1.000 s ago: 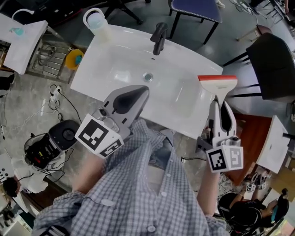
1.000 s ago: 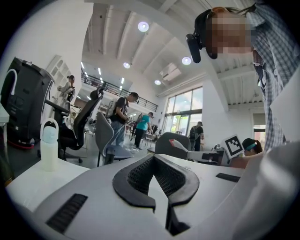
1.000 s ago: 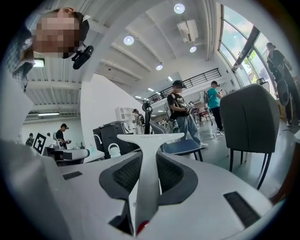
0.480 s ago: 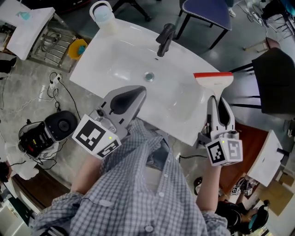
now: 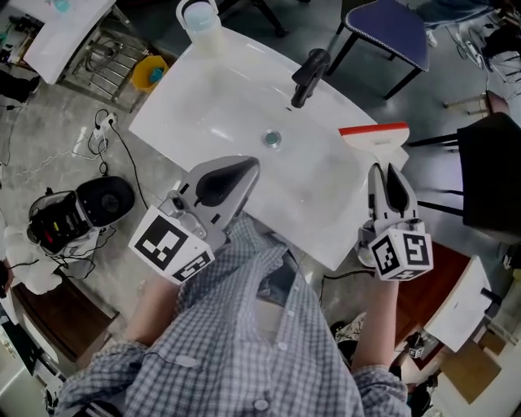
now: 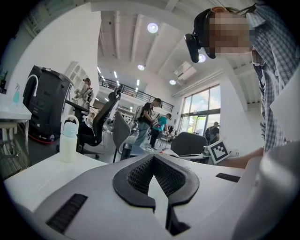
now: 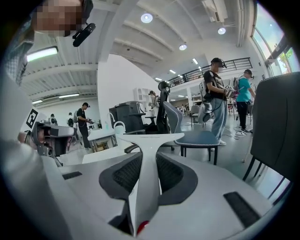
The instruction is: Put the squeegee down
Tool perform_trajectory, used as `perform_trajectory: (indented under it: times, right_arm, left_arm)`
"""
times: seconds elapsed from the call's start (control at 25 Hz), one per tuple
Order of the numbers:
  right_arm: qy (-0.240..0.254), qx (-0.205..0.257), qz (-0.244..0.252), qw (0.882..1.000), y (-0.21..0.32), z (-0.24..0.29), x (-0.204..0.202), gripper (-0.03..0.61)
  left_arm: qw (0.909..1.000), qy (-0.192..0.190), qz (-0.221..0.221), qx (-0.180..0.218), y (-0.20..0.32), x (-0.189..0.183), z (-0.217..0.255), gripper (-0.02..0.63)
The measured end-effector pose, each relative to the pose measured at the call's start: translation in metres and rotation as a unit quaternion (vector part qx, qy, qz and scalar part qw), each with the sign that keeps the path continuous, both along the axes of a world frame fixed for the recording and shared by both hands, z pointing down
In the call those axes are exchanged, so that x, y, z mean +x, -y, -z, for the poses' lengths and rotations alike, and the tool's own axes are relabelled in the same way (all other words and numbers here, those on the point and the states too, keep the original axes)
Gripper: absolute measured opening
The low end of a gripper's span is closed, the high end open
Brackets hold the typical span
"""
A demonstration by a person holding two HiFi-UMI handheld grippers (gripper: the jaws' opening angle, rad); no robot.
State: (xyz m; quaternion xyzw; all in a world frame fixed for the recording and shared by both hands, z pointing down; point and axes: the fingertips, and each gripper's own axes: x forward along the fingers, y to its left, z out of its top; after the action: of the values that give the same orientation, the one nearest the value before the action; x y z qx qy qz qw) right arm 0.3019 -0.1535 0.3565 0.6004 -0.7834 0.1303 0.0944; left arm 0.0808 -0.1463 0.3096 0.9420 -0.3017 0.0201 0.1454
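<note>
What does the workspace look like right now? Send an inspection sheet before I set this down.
Surface: white washbasin, bowl bare, black faucet at the back rim.
Job's things: squeegee, white with a red blade edge, head over the basin's right end; whether it touches cannot be told.
Clutter: translucent bottle on the basin's far left corner.
Grippers: right gripper shut on the squeegee's handle; left gripper shut, nothing in it.
Cables: power strip with leads on the floor at left.
Surroundings: black appliance on the floor, blue chair behind the basin.
</note>
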Motion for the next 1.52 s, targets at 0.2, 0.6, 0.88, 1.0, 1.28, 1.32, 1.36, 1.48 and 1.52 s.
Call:
perform_trajectory:
  times: [0.2, 0.6, 0.88, 1.0, 1.28, 1.32, 1.36, 1.48, 1.52]
  right_arm:
    - [-0.035, -0.017, 0.037, 0.999, 0.019, -0.010, -0.004, 0.091]
    - [-0.113, -0.049, 0.097, 0.988, 0.056, -0.046, -0.001, 0.091]
    - [-0.146, -0.078, 0.150, 0.975, 0.077, -0.074, -0.010, 0.091]
    - [-0.161, -0.093, 0.170, 0.968, 0.085, -0.087, -0.013, 0.091]
    - [-0.185, -0.121, 0.200, 0.955, 0.108, -0.112, -0.021, 0.091]
    - [-0.185, -0.125, 0.201, 0.954, 0.111, -0.116, -0.021, 0.091]
    - [-0.186, -0.129, 0.203, 0.953, 0.113, -0.120, -0.021, 0.091]
    - [-0.195, -0.142, 0.210, 0.947, 0.117, -0.131, -0.020, 0.091]
    - [-0.198, -0.146, 0.212, 0.946, 0.118, -0.134, -0.020, 0.091]
  left_arm:
    - [0.9999, 0.001, 0.015, -0.007, 0.002, -0.004, -0.003, 0.006]
    - [0.9996, 0.001, 0.023, -0.015, 0.004, -0.002, -0.013, 0.006]
    - [0.9996, 0.006, 0.025, -0.013, 0.008, -0.002, -0.014, 0.006]
    - [0.9995, 0.006, 0.027, -0.015, 0.009, -0.001, -0.014, 0.006]
    - [0.9991, 0.007, 0.034, -0.025, 0.012, -0.007, -0.019, 0.006]
    - [0.9990, 0.007, 0.034, -0.027, 0.011, -0.007, -0.020, 0.006]
    - [0.9990, 0.008, 0.034, -0.029, 0.010, -0.008, -0.022, 0.006]
    - [0.9988, 0.011, 0.033, -0.033, 0.008, -0.009, -0.024, 0.006]
    - [0.9988, 0.012, 0.034, -0.033, 0.008, -0.010, -0.025, 0.006]
